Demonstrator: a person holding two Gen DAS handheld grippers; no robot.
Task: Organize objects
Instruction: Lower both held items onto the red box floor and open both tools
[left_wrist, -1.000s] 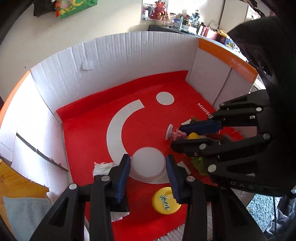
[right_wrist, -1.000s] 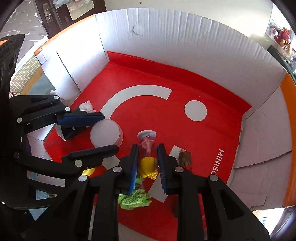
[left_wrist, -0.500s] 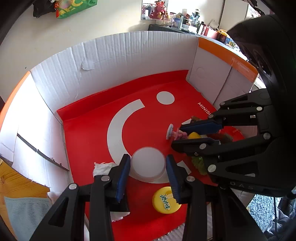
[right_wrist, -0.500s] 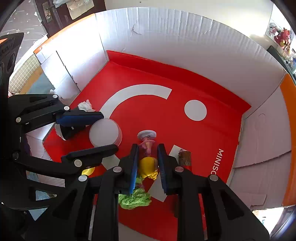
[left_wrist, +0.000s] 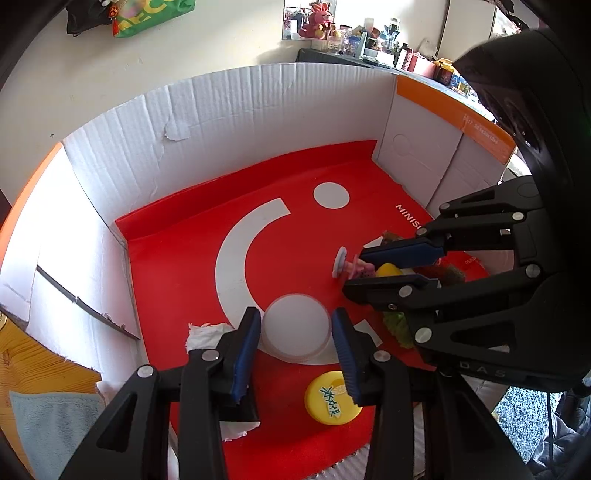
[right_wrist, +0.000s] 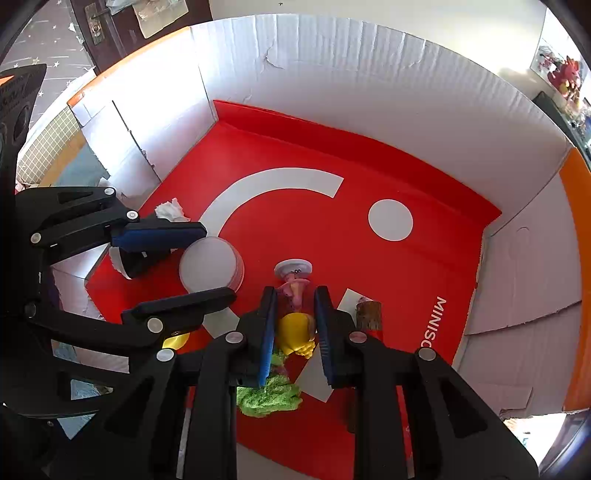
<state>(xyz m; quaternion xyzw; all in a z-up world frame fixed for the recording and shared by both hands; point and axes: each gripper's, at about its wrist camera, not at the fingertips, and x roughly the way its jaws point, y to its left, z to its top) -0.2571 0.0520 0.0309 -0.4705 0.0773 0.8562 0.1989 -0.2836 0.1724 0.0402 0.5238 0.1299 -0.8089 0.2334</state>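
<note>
Both grippers reach down into a cardboard box (left_wrist: 280, 122) with a red floor. A white round lid (left_wrist: 295, 332) lies flat on that floor, and my left gripper (left_wrist: 295, 315) has its blue pads against both sides of it; the right wrist view shows the same lid (right_wrist: 212, 264) and left gripper (right_wrist: 218, 262). A small toy figure (right_wrist: 295, 291) with a white round base, pink body and yellow end lies on its side. My right gripper (right_wrist: 295, 295) is shut on its yellow part. The left wrist view shows the right gripper (left_wrist: 354, 271) and the figure (left_wrist: 349, 264) from the side.
A yellow cap (left_wrist: 332, 398) lies near the front, below my left gripper. A crumpled white tissue (left_wrist: 207, 332) sits at the left. A green fuzzy lump (right_wrist: 266, 395) and a brown block (right_wrist: 369, 314) lie beside the figure. White cardboard walls close in all around.
</note>
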